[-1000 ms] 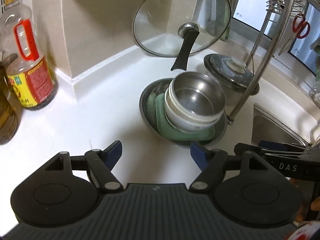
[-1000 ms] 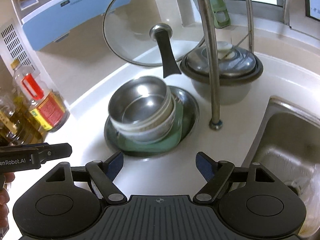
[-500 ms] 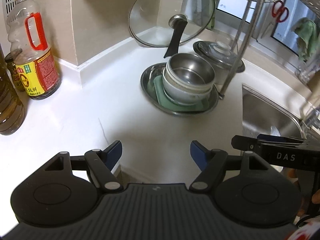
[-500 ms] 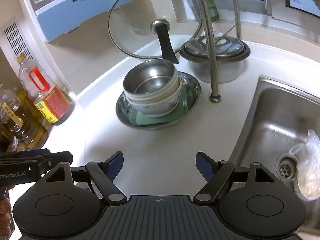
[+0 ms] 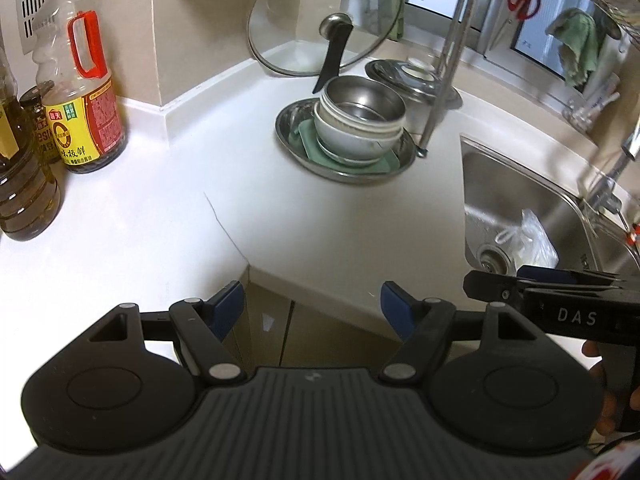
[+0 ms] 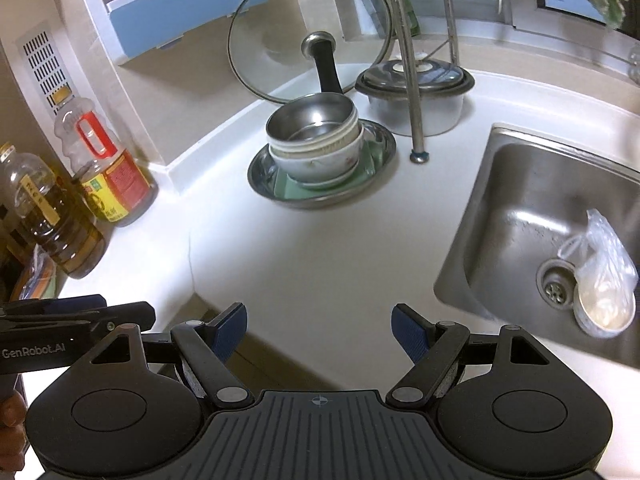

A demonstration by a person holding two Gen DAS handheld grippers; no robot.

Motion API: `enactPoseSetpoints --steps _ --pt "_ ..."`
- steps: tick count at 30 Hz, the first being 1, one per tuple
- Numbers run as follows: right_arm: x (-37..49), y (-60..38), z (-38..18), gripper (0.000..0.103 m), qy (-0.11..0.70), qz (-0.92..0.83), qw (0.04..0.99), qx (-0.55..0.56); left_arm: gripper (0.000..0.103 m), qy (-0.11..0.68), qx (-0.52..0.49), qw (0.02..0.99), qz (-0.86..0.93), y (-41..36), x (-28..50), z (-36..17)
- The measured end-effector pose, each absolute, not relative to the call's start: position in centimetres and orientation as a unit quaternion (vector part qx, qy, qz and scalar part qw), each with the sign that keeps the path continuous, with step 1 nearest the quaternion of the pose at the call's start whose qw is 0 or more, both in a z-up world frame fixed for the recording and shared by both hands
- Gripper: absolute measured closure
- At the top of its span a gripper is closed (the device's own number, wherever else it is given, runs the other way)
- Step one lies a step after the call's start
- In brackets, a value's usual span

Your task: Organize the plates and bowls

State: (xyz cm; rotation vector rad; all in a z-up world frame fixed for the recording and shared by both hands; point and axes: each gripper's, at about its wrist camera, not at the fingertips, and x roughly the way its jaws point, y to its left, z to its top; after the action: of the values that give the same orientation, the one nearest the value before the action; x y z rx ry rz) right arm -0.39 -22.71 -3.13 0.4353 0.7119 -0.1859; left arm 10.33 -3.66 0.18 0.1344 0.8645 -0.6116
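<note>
- Counter [image 5: 304, 216], white and wide, now fills most of both views; its front edge and the cupboard below show between the fingers, where a second ago only worktop did.
- Sink [image 6: 532, 216] has come into sight on the right, with a plastic bag [image 6: 600, 256] by the drain.
- Metal plate [image 5: 292, 128] sits far back in the corner, near the rack pole; it looks smaller than before, so both hands have backed away.
- Green plate [image 5: 310, 142] lies in it, under nested bowls [image 5: 360, 124], a steel one on top.
- Left gripper [image 5: 312, 306] and right gripper [image 6: 320, 322] stand with jaws apart, nothing between them.
- Judged so, the stack looks finished and left alone.
</note>
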Motion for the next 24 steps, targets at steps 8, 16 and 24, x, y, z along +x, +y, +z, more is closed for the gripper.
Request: enactPoseSetpoints --steps 8,16,24 --pt "-2.7 -21.5 -3.1 0.024 0.348 -0.094 0.91 0.207 0.03 0.412 0.068 0.859 -0.296 -3.4 8.7 0.1" --pt "-2.8 -22.2 -3.1 0.024 0.348 -0.087 0.911 0.203 0.03 0.409 0.067 0.862 -0.292 -4.3 8.1 0.3" --pt "-2.1 -22.9 -2.9 0.024 0.349 -0.077 0.913 0.198 0.03 0.412 0.063 0.864 -0.281 -4.9 8.4 0.3"
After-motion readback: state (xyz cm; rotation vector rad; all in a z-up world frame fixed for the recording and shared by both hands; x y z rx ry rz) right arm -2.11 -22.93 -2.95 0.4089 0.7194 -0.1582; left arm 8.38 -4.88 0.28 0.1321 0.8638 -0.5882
